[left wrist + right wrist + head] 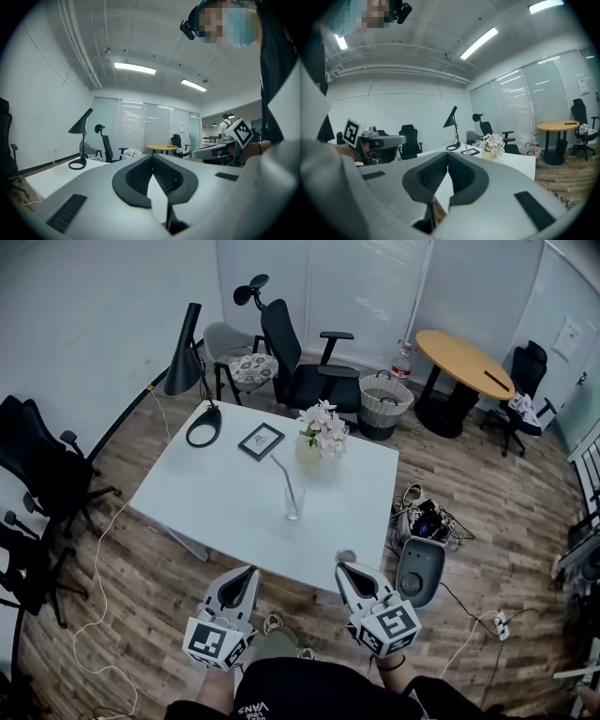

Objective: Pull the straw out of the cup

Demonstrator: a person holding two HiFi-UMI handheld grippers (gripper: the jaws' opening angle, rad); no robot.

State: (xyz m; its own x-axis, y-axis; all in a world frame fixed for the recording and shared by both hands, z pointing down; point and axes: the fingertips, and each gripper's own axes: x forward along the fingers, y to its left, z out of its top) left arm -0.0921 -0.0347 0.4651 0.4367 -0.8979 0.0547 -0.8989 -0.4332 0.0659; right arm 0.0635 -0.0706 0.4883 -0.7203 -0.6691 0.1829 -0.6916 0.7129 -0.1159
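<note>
A clear cup stands near the middle of the white table, with a pale straw leaning out of it up and to the left. My left gripper and right gripper hover side by side short of the table's near edge, well apart from the cup. Both point toward the table. In the left gripper view the jaws of the left gripper meet at the tips with nothing between them. The right gripper is likewise shut and empty in its own view.
On the table's far side are a black desk lamp, a small framed picture and a pot of pale flowers. Office chairs stand behind and to the left. A grey device and cables lie on the floor at right.
</note>
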